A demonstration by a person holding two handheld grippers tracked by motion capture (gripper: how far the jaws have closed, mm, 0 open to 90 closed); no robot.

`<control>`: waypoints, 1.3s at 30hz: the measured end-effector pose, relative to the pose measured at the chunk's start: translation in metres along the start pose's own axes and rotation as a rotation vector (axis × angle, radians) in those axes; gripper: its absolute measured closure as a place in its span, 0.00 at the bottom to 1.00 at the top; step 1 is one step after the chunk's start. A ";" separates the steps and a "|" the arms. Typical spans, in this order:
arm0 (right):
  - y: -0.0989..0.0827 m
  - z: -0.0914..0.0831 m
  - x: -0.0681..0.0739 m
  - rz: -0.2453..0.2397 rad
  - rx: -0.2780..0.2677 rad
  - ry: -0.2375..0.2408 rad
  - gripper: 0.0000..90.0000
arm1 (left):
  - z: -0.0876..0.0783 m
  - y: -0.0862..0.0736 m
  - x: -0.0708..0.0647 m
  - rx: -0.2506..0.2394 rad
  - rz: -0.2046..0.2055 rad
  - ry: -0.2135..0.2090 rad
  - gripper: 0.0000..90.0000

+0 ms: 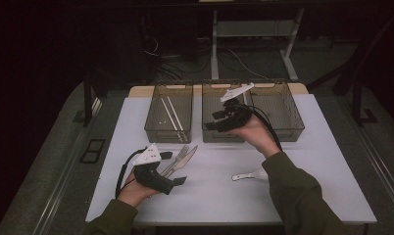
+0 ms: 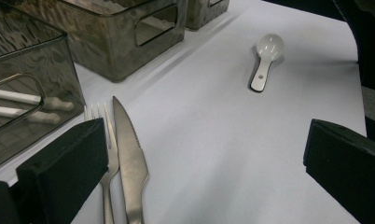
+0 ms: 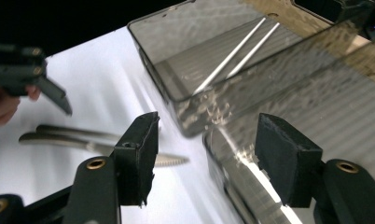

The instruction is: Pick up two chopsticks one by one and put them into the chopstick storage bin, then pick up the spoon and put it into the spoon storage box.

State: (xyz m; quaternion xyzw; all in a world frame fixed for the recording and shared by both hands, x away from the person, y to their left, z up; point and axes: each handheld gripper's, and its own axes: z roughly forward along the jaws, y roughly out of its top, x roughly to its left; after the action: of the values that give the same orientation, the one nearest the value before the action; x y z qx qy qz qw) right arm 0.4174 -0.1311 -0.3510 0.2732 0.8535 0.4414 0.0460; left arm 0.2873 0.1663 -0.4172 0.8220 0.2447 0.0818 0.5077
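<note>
White tabletop (image 1: pixel 224 196), cutlery waiting near the bins: your left gripper (image 1: pixel 178 169) sits fingers wide around the fork (image 2: pixel 108 154) and knife (image 2: pixel 129 163), probably sorting next; right gripper (image 1: pixel 210 121) hovers empty, half-open, over the middle bin (image 1: pixel 223 136).

From my feed the room is dim, and most of the light falls on the white table (image 1: pixel 327 196), whose wooden far edge (image 1: pixel 136 90) peeks out beyond the white sheet. Grey floor (image 1: pixel 48 161) surrounds it. Behind, I see the white legs of another desk (image 1: pixel 214 44) with loose cables (image 1: pixel 234 56) trailing on the floor beneath. Dark uprights (image 1: pixel 87 98) stand at both sides.
</note>
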 end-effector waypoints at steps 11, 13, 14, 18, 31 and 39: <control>-0.040 -0.039 0.000 0.003 -0.018 0.011 0.39 | 0.000 0.000 0.001 0.009 -0.003 0.010 0.00; -0.044 -0.047 0.000 0.011 -0.044 0.018 0.39 | 0.000 0.000 0.001 0.008 -0.005 0.015 0.00; -0.046 -0.051 0.000 0.019 -0.054 0.016 0.39 | 0.000 -0.001 0.002 0.007 -0.007 0.017 0.00; -0.056 -0.063 0.002 0.015 -0.069 0.014 0.38 | -0.001 -0.001 0.002 0.006 -0.014 0.018 0.00; -0.109 -0.091 0.000 0.059 -0.060 -0.015 0.34 | -0.006 -0.003 0.004 0.011 -0.030 0.034 0.00; -0.138 -0.107 -0.001 0.082 -0.039 -0.043 0.34 | -0.005 -0.003 0.001 0.013 -0.011 0.031 0.00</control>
State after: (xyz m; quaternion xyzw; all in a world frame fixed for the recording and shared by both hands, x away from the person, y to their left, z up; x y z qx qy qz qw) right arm 0.3253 -0.2733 -0.3937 0.3162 0.8317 0.4535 0.0513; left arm 0.2854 0.1725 -0.4178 0.8225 0.2577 0.0899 0.4990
